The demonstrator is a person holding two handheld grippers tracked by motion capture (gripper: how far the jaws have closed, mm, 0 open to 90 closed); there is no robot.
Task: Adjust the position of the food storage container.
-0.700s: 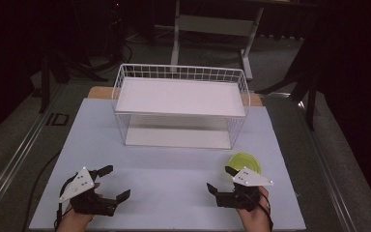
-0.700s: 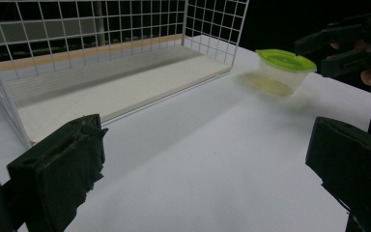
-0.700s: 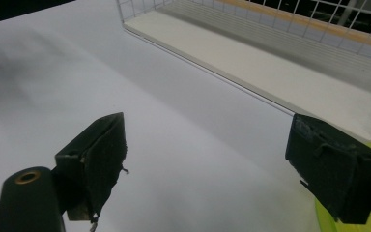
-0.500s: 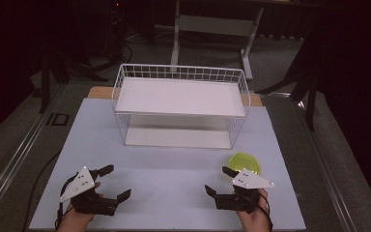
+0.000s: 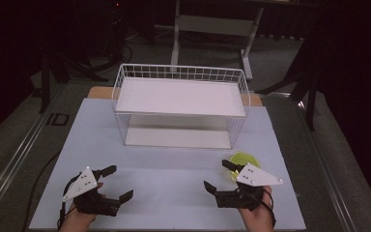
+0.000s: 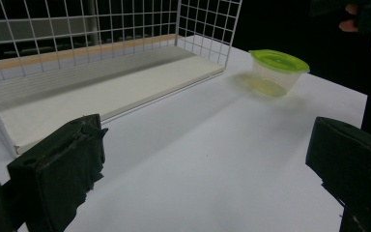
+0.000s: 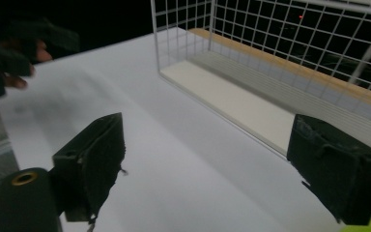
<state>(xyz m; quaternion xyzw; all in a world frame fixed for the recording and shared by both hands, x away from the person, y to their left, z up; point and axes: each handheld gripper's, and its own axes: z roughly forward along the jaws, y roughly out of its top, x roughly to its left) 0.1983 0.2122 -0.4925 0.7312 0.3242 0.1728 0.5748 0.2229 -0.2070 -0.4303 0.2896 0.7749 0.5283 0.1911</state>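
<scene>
Change: right hand-held gripper (image 5: 223, 175) now a little lower on the white surface (image 5: 174, 164) than a moment ago, so more of the small clear plastic tub with the lime-green lid (image 5: 242, 161) shows beyond it.
Left hand-held gripper (image 5: 115, 182): about where it was, jaws wide apart, empty.
Right jaws: spread wide, holding nothing.
Tub: upright on the surface, just beside the right jaw tip, in front of the white wire basket (image 5: 181, 72), outside it.
Meaning: no grasp yet; probably setting up to reach for the tub.
</scene>
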